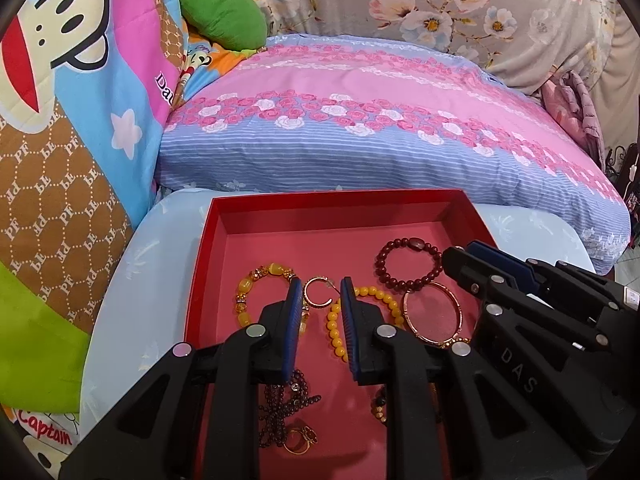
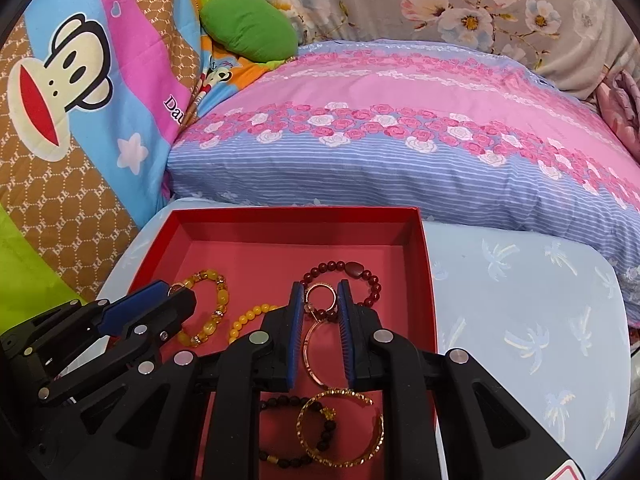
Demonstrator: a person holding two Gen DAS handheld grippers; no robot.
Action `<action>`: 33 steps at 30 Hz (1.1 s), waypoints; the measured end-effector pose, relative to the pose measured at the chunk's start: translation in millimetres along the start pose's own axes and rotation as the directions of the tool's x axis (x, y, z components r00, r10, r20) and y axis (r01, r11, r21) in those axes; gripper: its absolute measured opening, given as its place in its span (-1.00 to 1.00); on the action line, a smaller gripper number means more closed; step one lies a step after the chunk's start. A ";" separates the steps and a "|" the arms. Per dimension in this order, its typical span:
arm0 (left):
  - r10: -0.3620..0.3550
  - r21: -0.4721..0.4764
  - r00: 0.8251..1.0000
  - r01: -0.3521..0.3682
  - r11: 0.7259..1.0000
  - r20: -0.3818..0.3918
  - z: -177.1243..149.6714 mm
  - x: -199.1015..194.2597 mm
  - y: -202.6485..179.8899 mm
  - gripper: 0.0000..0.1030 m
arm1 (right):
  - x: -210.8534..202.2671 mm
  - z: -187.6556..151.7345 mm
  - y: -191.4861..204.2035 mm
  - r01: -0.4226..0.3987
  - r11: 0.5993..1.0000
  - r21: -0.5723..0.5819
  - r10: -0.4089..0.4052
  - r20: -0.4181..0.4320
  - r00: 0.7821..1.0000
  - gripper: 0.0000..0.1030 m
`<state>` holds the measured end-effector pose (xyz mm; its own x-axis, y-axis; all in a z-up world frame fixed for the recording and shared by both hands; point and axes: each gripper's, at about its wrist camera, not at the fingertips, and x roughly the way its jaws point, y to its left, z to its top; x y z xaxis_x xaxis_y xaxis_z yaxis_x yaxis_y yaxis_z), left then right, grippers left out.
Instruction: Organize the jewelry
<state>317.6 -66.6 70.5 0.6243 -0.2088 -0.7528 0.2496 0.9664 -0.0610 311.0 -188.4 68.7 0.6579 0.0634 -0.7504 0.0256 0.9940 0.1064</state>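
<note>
Home bedroom: bed piled with a rose-print pillow [image 1: 360, 120], cartoon-monkey quilt [image 1: 60, 80], floral blanket [image 2: 480, 8], green cushion [image 2: 250, 26].

A red box [image 1: 224, 216] of matt cardboard holds glossy yellow bead bracelets [image 1: 340, 328], a polished dark red bead bracelet [image 1: 404, 264] and shiny gold-coloured metal bangles [image 2: 340, 432]. Matt black plastic fingers [image 1: 276, 320] carry ribbed blue pads. Printed cotton-like cloth covers the pillow [image 1: 380, 128].
</note>
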 end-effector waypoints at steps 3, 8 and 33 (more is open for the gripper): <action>0.002 -0.002 1.000 -0.002 1.000 -0.005 0.3 4.6 1.2 -0.63 | 5.2 1.0 -0.5 -0.001 1.000 0.005 0.001 -0.008 1.000 -0.69; 0.003 -0.007 1.000 -0.003 1.000 -0.015 -0.4 10.4 3.3 -0.63 | 11.8 0.1 0.2 0.000 1.000 0.006 0.001 -0.022 1.000 -0.69; 0.047 -0.006 0.999 -0.047 0.999 -0.012 -12.4 -10.2 3.6 -0.29 | -14.1 -10.8 6.8 0.078 0.997 -0.017 -0.078 -0.001 0.997 -0.29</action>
<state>303.0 -59.1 69.8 0.6266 -0.1613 -0.7625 0.2151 0.9761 -0.0298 293.7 -181.6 73.0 0.6535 -0.0139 -0.7568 0.0639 0.9973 0.0368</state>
